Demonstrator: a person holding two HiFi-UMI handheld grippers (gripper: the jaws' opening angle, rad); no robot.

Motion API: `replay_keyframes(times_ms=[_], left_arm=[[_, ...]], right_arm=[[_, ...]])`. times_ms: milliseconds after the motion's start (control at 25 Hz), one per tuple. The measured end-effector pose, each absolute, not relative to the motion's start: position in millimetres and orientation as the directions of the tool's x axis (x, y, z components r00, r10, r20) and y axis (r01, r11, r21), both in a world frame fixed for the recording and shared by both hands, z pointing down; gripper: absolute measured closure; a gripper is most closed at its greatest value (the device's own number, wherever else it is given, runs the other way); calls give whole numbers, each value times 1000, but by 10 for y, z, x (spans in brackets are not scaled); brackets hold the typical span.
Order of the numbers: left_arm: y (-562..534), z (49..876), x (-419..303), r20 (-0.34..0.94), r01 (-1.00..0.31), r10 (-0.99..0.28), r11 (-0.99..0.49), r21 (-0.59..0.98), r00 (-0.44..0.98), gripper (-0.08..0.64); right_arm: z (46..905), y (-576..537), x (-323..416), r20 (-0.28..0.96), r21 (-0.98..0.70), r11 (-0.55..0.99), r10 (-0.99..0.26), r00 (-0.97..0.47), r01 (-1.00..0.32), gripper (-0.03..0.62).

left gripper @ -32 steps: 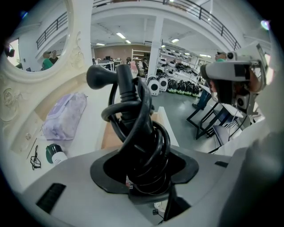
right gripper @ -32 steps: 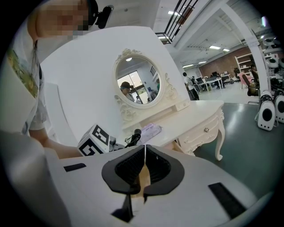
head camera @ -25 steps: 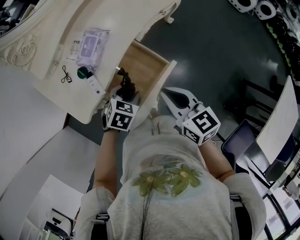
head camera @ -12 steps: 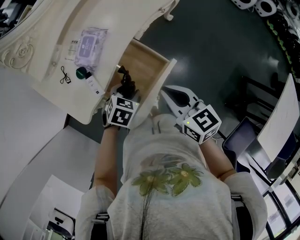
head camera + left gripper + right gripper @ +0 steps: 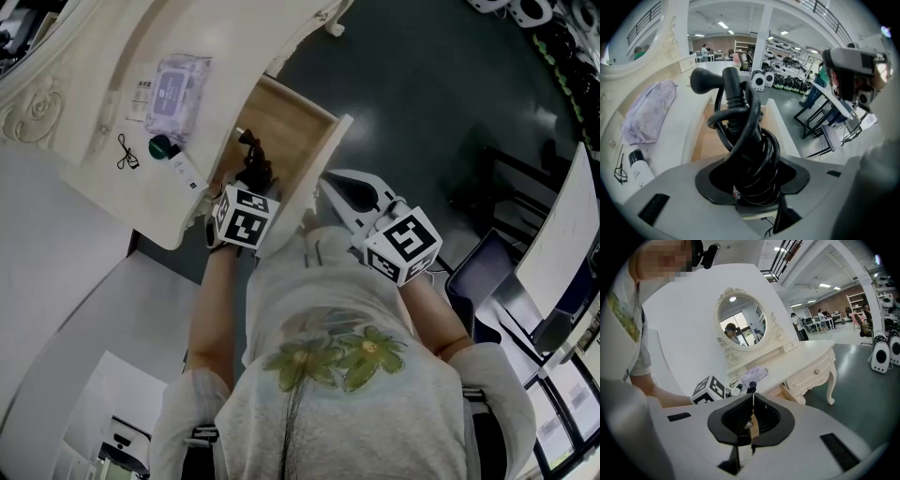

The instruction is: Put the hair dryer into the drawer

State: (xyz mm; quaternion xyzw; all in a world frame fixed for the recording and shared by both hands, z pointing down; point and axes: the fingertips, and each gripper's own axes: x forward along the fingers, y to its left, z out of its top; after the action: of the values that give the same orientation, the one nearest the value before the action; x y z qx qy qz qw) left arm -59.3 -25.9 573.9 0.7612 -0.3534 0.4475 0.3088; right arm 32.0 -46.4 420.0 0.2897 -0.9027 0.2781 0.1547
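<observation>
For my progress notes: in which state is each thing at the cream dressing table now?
Light wooden drawer: pulled open.
Black hair dryer: gripped, cord wound round it, above the drawer.
Left tongs: shut on the hair dryer.
Right tongs: shut, empty.
Purple wipes packet: lying flat on the cream tabletop.
White bottle with dark cap: lying down, capped.
</observation>
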Motion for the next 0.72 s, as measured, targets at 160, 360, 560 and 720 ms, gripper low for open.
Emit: replay_keyframes(times_ms=[160,360,560,720], left_arm=[[-254,5788,-589,905,-810,-246,-566,157,347,344],[-233,5828,-574,909,-806,-230,-570,163,347,344],[-226,5880,-573,914,-803,-217,-572,166,343,344],[-223,5919,-575,918,-803,-204,-571,171,341,344]], right_arm=[[4223,-461,320,443,-416,673,-437,-783,-611,569],[4227,-457,309,444,-417,675,-433,-784,-609,569],[4249,-449,298,446,-423,669,-434,-783,-611,569],[4265,-445,309,448,-424,663,-439,-779,-617,569]])
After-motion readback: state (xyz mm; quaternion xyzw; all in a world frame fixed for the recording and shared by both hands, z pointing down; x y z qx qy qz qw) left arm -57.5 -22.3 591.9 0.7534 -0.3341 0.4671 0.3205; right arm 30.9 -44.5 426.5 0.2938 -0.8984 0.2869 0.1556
